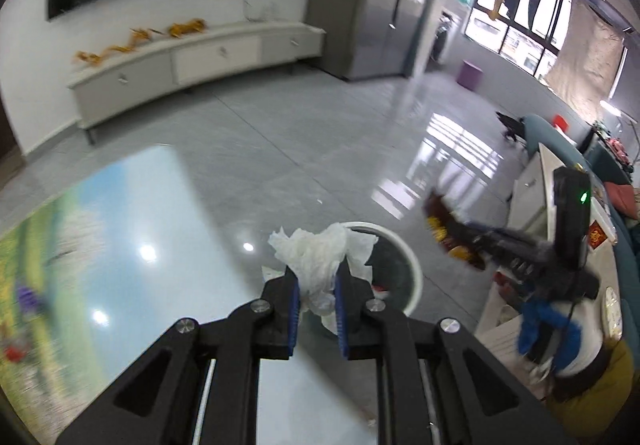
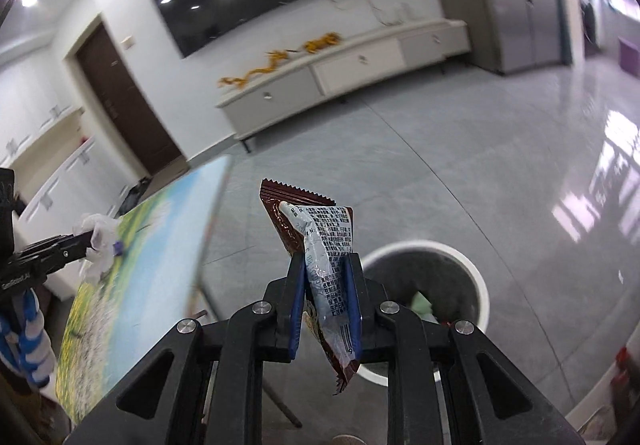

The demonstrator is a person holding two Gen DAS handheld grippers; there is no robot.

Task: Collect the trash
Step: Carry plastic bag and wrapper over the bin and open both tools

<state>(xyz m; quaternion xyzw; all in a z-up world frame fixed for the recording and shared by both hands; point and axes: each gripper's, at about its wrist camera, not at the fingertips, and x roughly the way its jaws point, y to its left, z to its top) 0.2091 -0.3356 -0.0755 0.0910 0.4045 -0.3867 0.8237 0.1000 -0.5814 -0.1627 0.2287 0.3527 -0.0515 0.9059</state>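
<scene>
My left gripper (image 1: 316, 285) is shut on a crumpled white tissue (image 1: 316, 257), held above the table edge and just short of a round white trash bin (image 1: 414, 277) on the floor. My right gripper (image 2: 326, 285) is shut on a brown and silver snack wrapper (image 2: 320, 241), held up left of the bin (image 2: 476, 273), which holds some trash. The right gripper with its wrapper also shows in the left wrist view (image 1: 444, 229), beyond the bin. The left gripper with the tissue also shows in the right wrist view (image 2: 94, 241), over the table.
A table (image 1: 120, 245) with a glossy landscape-print top lies left of the bin; it also shows in the right wrist view (image 2: 160, 265). A low white TV cabinet (image 1: 192, 65) stands along the far wall. A white cabinet and a sofa (image 1: 560, 173) stand at the right. The floor is grey tile.
</scene>
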